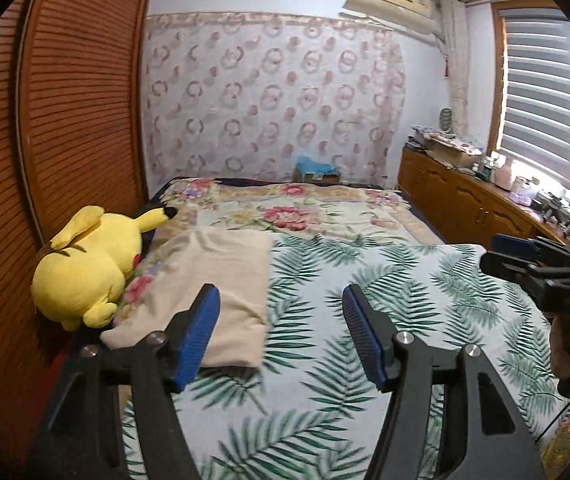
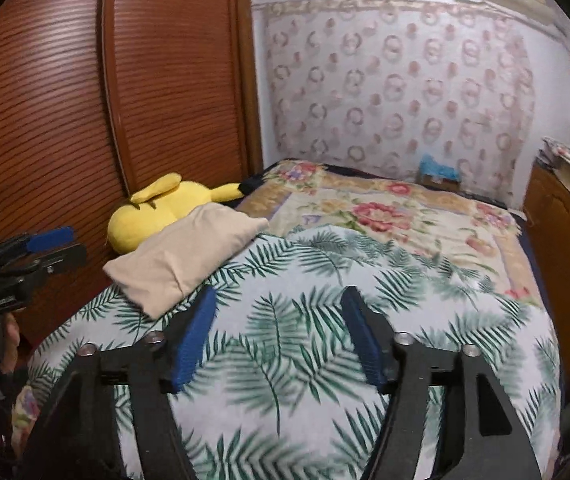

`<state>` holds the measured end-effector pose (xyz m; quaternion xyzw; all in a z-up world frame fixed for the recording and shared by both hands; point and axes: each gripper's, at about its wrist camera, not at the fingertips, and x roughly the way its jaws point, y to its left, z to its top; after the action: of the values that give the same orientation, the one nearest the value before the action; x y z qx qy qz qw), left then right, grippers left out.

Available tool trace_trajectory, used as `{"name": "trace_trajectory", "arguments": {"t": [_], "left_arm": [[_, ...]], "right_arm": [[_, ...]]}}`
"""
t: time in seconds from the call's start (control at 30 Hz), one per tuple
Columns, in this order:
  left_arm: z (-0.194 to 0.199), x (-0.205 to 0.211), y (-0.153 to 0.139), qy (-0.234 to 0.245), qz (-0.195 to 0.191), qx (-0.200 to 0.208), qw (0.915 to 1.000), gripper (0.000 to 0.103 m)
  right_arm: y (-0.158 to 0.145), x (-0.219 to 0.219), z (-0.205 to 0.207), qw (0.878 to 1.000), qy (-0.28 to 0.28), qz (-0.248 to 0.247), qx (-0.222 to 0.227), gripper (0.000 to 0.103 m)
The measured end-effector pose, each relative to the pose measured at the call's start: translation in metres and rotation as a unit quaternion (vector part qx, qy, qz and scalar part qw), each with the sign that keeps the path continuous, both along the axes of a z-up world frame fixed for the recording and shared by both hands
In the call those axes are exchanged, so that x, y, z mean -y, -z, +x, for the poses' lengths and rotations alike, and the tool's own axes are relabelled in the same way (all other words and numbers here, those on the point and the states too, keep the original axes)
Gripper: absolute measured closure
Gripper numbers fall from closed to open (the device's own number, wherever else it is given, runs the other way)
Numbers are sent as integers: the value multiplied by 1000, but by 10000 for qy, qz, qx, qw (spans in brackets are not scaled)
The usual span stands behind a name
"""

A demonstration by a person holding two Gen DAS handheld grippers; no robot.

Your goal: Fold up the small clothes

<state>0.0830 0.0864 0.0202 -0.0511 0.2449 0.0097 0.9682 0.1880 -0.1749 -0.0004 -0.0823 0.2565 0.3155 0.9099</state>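
Left wrist view shows the beige garment (image 1: 209, 292) already folded into a neat rectangle, lying on the leaf-print bedspread (image 1: 385, 300) beside the yellow plush toy (image 1: 89, 268). The left claw (image 1: 281, 336) stands apart and empty, as does the right claw (image 2: 277, 336). No unfolded clothes show, so this piece looks done; whether more remain I cannot tell.

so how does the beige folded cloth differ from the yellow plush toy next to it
The beige folded cloth lies flat as a neat rectangle; the yellow plush toy is rounded and bulky. The cloth is plain beige, while the toy is bright yellow with black-tipped ears. The cloth rests on the leaf-print cover; the toy sits against the wooden wardrobe door. Both are soft things at the bed's left edge.
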Motion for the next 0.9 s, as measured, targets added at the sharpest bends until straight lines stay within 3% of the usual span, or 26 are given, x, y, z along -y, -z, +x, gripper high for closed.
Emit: {"name": "trace_trajectory", "arguments": {"t": [0.13,0.43,0.9], "left_arm": [[-7,24,-8,159,41,62,9998,40],[-23,65,-38,390,48,317,9987,40],[-32,83,-45,296,202,310,9989,40]], "right_arm": [[-11,32,-26,9990,392,181,139,23],[-44,90,-70,9909,1135,449,573,23],[-48,103,-90,9879,1296,497,685,23]]}}
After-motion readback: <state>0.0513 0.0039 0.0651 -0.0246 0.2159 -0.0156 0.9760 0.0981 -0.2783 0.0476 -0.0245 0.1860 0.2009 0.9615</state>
